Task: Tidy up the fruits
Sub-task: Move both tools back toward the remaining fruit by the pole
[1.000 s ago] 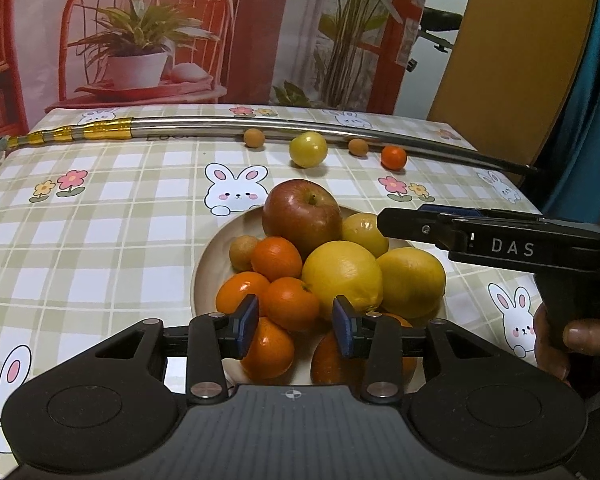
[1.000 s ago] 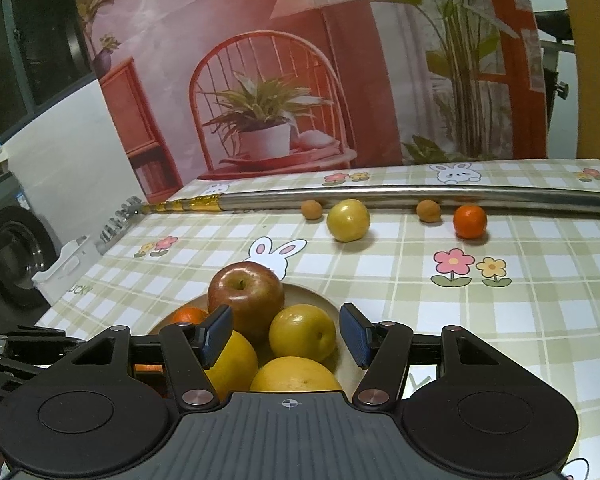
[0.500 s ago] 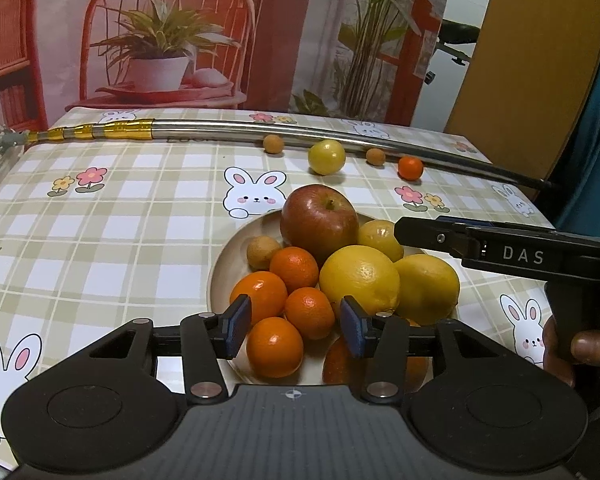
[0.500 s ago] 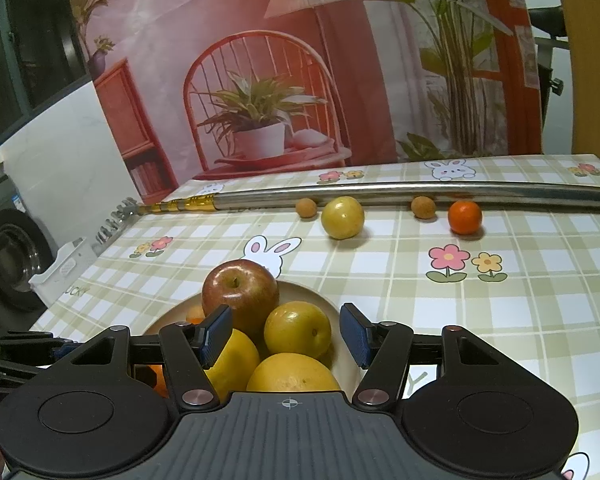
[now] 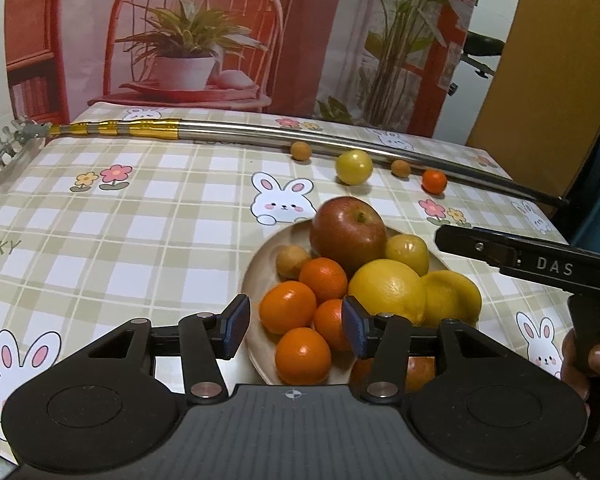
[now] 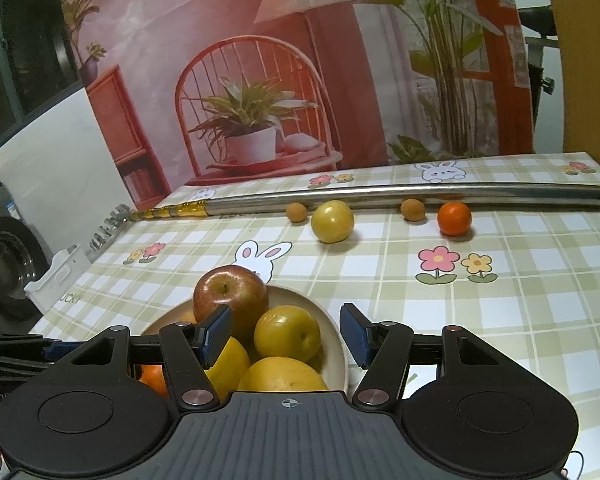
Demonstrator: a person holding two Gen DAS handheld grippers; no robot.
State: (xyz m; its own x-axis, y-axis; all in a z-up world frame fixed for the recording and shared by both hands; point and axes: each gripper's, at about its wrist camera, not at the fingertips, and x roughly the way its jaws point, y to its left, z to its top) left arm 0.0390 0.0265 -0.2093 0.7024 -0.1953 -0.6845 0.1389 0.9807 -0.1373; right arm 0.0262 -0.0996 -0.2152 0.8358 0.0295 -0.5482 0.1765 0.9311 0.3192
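While upright, apple (image 5: 348,236) stem skyward

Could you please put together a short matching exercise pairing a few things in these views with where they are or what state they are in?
Things:
1. red apple
2. small orange fruit
3. left gripper
4. metal pole

Places or states:
A. loose on the tablecloth beside the pole
B. lying across the far side of the table
C. at the far end of the plate's pile
D. open, above the oranges

Pairs: 1-C, 2-A, 3-D, 4-B
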